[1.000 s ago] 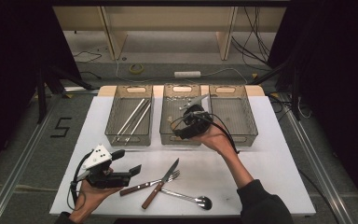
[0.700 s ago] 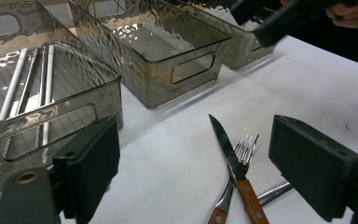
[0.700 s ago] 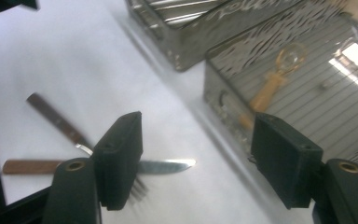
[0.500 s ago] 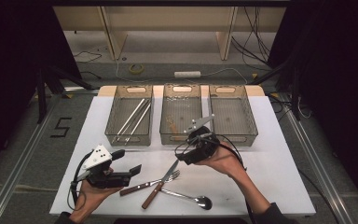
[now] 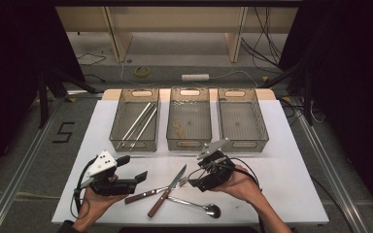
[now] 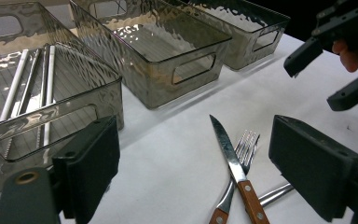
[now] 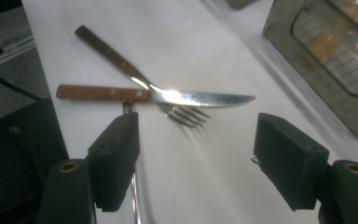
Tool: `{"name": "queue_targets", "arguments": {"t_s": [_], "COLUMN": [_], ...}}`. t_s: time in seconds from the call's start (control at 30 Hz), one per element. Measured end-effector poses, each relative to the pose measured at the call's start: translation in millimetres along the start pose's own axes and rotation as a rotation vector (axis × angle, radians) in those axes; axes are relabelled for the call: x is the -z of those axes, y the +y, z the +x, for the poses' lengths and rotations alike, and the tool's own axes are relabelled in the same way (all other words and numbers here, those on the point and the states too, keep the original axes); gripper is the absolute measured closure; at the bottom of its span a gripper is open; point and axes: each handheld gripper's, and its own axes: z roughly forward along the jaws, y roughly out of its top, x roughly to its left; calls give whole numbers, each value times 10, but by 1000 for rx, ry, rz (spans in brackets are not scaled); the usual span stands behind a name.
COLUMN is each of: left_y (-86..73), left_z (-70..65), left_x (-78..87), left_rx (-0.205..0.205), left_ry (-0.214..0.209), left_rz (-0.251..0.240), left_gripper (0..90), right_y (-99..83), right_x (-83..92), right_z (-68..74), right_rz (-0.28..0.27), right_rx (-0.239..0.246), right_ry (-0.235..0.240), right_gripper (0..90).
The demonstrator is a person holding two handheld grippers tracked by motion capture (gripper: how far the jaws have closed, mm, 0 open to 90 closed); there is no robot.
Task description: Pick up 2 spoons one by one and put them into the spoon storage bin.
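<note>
The right tool [image 5: 196, 180], jaws spread with nothing between them, has just been opening and hangs low over the white bench [image 5: 291, 184], pointing at the cutlery. Just ahead lies the wooden-handled steak knife [image 5: 167, 196], its long axis crossing the tool's line of approach in the right gripper view, blade over the wooden-handled steel fork [image 5: 153, 192]. A steel spoon [image 5: 196, 206] lies beside them. The left tool [image 5: 138, 178], likewise spread and empty, rests on the far side of the pile. The right hand looks nearer the knife's blade
</note>
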Motion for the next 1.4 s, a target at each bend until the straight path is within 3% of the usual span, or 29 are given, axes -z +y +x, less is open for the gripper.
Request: {"name": "queue_targets", "arguments": {"t_s": [0.2, 0.73, 0.93, 1.07, 1.4], "left_y": [1, 1, 1, 0, 0], "left_z": [1, 0, 0, -2, -3], "left_x": [3, 0, 2, -1, -2], "left_rx": [2, 2, 1, 1, -1], "left_ry": [-1, -3, -3, -3, -4], "left_rz": [0, 2, 3, 3, 4], "left_gripper": [158, 158, 158, 158, 158], "right_y": [-95, -238, -275, -309, -369], "right_x": [-77, -189, -233, -274, -375], "right_z": [92, 214, 246, 276, 300], "right_rz": [53, 121, 143, 187, 244], "right_rx": [30, 70, 92, 98, 107], "right_ry": [15, 45, 56, 65, 53], "right_gripper": [338, 381, 444, 506, 578]}}
